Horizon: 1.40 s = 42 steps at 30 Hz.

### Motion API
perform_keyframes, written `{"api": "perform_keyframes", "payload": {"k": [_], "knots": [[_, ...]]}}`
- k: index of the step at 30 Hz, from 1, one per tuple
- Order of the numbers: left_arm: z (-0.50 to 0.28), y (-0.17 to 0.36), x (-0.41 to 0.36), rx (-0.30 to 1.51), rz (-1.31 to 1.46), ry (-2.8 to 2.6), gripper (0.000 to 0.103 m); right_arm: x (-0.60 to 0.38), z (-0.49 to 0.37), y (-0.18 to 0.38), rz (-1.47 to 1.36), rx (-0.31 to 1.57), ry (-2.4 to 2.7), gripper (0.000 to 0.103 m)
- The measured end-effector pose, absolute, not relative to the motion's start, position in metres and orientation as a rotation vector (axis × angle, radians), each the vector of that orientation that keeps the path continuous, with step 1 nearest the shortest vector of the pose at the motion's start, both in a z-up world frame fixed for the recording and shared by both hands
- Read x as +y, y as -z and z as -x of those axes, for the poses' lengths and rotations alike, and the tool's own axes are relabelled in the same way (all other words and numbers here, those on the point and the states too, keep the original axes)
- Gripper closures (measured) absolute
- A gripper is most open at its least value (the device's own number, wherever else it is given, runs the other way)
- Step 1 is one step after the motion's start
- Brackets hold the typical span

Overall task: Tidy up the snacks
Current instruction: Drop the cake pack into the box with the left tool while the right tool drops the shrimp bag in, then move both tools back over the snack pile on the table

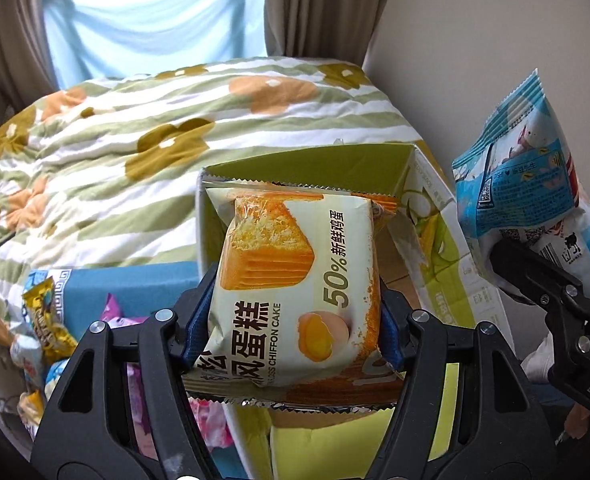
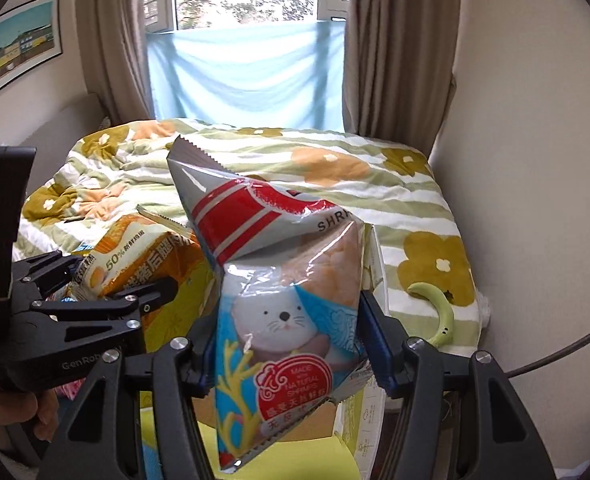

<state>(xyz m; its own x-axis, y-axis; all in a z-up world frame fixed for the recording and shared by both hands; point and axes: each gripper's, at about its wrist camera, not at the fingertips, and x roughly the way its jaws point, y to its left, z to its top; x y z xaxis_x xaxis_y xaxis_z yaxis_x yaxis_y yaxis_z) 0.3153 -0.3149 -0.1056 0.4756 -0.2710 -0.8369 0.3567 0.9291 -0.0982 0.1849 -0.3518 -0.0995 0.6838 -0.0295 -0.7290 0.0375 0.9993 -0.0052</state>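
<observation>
In hand, over the open box: we hold a cake packet clamped in the left gripper and a shrimp-cracker bag in the right gripper; neither is dropped yet, and loose snacks, seemingly several, remain beside the box.

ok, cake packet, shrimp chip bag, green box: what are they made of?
Chiffon cake packet: glossy printed plastic film, probably foil-lined; silver shows at its serrated seal.
Shrimp chip bag: shiny crinkled plastic film, sharp creases, glare.
Green box: printed cardboard, matte; brown board shows inside, flaps fold flat.
</observation>
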Motion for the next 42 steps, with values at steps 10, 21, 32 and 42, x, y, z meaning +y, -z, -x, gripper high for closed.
{"api": "perform_keyframes", "payload": {"k": [10, 21, 32, 42], "knots": [[-0.362, 0.148, -0.331, 1.075, -0.111, 0.399, 0.006, -0.372, -0.224, 0.135, -0.099, 0.929, 0.099, 0.047], [-0.34, 0.144, -0.286, 1.105, -0.054, 0.376, 0.002, -0.376, -0.247, 0.155, -0.117, 0.998, 0.08, 0.046], [-0.334, 0.147, -0.262, 1.12, -0.048, 0.304, 0.002, -0.369, -0.292, 0.186, -0.087, 1.041, 0.084, 0.045], [-0.326, 0.146, -0.261, 1.123, -0.062, 0.288, 0.002, -0.356, -0.275, 0.182, -0.074, 1.005, 0.052, 0.001]]}}
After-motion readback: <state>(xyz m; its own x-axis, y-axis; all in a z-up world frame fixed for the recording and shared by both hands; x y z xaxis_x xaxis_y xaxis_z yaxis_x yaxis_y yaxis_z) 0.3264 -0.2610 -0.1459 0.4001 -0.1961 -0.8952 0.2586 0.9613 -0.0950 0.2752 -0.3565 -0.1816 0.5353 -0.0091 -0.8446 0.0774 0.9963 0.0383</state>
